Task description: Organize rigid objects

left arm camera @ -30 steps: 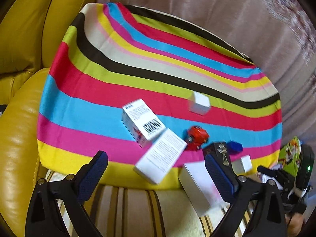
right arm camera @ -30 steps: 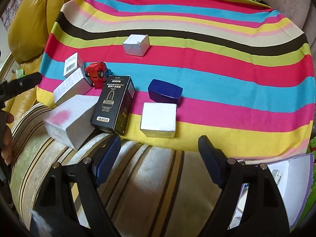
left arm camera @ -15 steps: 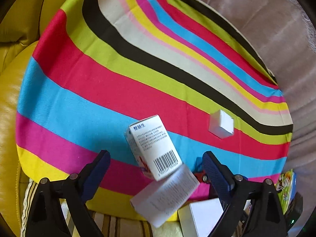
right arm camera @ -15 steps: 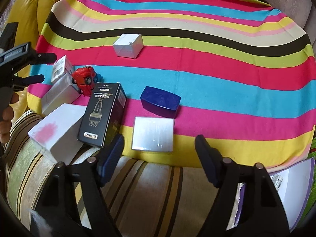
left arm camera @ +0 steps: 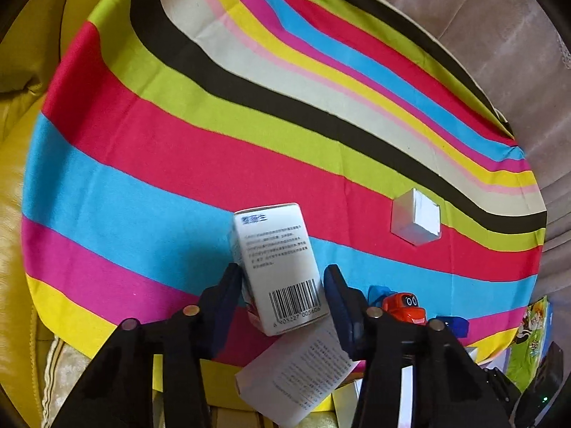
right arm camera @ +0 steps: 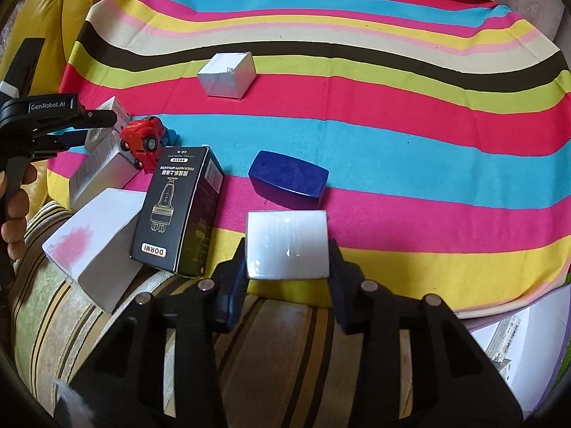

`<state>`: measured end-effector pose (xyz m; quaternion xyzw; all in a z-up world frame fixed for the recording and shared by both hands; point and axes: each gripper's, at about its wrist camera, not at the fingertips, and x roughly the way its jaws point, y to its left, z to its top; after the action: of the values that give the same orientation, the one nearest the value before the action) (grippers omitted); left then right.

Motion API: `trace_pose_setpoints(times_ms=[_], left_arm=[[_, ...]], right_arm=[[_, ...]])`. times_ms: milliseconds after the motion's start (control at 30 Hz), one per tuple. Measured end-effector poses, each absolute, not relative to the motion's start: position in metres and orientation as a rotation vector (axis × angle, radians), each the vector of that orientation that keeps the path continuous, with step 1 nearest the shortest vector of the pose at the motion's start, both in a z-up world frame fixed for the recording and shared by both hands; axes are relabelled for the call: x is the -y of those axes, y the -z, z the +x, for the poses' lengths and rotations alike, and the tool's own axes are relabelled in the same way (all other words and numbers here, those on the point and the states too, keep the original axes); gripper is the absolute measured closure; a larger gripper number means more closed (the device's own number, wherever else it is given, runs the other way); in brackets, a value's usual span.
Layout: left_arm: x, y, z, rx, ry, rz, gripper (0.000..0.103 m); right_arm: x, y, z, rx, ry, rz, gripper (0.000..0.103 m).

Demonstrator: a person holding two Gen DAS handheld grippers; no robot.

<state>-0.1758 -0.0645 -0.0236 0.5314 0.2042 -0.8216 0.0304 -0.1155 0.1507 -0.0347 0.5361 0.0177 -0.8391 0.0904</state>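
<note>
Left tongs (left arm camera: 282, 285): closing around barcoded carton (left arm camera: 276, 267). Right tongs (right arm camera: 287, 271): closing around white box (right arm camera: 287, 244). Risk: shallow corner holds; either may twist free.

The left black two-finger gripper with blue pads (left arm camera: 282, 296) points steeply down, its jaws closing with a white barcoded carton (left arm camera: 276, 264) between them. The right black gripper with blue pads (right arm camera: 287, 267) also tilts steeply down, jaws closing around a plain white square box (right arm camera: 287, 244). A person's bare fingers (right arm camera: 14, 214) curl around the left handle.
</note>
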Motion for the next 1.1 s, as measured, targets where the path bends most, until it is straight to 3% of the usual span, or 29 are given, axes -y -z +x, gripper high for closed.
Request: trace_pose_setpoints(times_ms=[333,700,1100], left_arm=[[0.067,0.01,-0.157,-0.604,2.595,1.497,0.056],[0.046,-0.043,-0.12,-0.571,2.764,1.26,0.056],[-0.021,-0.07,-0.092,-0.48,2.95,1.28,0.056]], right_arm=[[-0.153,0.027,-0.108,-0.045,2.549,1.536,0.059],[-0.154,0.013,-0.098,-0.072,2.625,1.457,0.059],[-0.172,-0.008,-0.07,-0.022,2.698,1.387,0.059]])
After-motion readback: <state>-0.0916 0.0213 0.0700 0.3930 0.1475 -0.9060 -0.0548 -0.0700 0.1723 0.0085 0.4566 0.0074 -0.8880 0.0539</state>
